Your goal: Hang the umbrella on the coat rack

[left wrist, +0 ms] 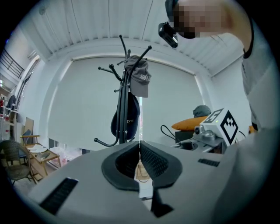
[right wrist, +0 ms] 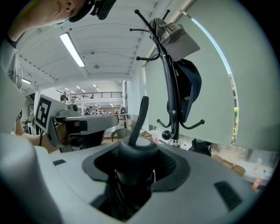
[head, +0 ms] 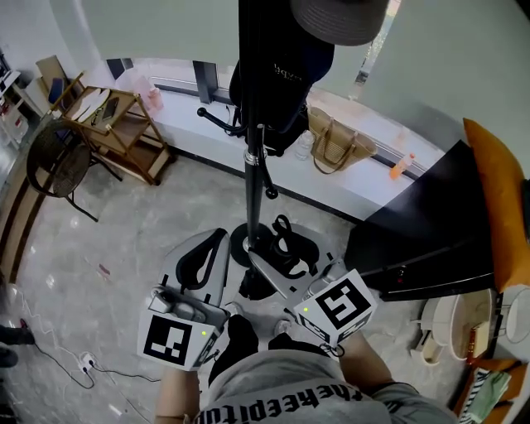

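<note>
The black coat rack (head: 252,157) stands straight ahead, with a grey cap (head: 339,16) and a dark bag (head: 281,74) hung on it; it also shows in both gripper views, coat rack (left wrist: 124,109) and coat rack (right wrist: 168,87). My right gripper (head: 291,263) is shut on the black umbrella (head: 288,248) at its handle (right wrist: 135,157), low and close to the rack's base. The umbrella's strap (right wrist: 140,113) sticks up past the jaws. My left gripper (head: 211,248) is beside it to the left, shut with nothing between its pads (left wrist: 151,159).
A woven handbag (head: 335,145) sits on the window ledge behind the rack. A wooden shelf (head: 116,124) and a round chair (head: 58,161) stand at the left. A black cabinet (head: 422,240) and an orange cushion (head: 497,190) are on the right. A cable (head: 83,360) lies on the floor.
</note>
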Motion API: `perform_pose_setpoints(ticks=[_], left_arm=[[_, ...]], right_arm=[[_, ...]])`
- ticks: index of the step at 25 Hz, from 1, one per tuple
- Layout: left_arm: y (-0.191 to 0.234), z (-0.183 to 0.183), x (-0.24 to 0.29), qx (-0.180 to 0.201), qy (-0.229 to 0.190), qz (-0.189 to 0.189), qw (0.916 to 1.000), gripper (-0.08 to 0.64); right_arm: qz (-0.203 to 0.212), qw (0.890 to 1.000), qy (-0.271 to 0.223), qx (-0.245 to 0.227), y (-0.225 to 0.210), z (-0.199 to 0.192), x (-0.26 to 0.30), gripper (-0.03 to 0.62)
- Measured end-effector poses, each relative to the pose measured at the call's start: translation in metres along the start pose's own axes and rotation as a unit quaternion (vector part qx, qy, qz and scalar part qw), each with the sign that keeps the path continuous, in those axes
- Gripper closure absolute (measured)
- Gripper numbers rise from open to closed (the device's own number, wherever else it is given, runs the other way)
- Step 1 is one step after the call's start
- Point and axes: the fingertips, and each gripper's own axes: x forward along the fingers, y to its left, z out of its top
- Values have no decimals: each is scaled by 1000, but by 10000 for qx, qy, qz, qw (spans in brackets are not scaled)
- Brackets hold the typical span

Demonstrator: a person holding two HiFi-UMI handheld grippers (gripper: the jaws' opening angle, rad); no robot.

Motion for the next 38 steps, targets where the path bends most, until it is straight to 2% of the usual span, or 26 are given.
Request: perform_pose_setpoints(ticks=[7, 10, 17, 30, 38], left_arm=[[14, 1, 15, -43, -124, -281, 9995, 543], [19, -7, 19, -73, 55, -378, 9992, 543], [29, -9, 29, -119, 28, -573, 9983, 543], [36, -17, 36, -149, 137, -499, 9986, 543], [35, -19, 38, -148, 166, -447, 9988, 543]], right_arm=[[-198, 9996, 129, 146, -11, -10, 19, 368], [-241, 9994, 183, 173, -15, -16, 26, 368], [-347, 9986, 306, 256, -24, -29, 40, 368], [-361, 9978, 423, 361, -42, -41, 51, 368], [-164, 9978, 503, 392, -45, -44, 57, 367]])
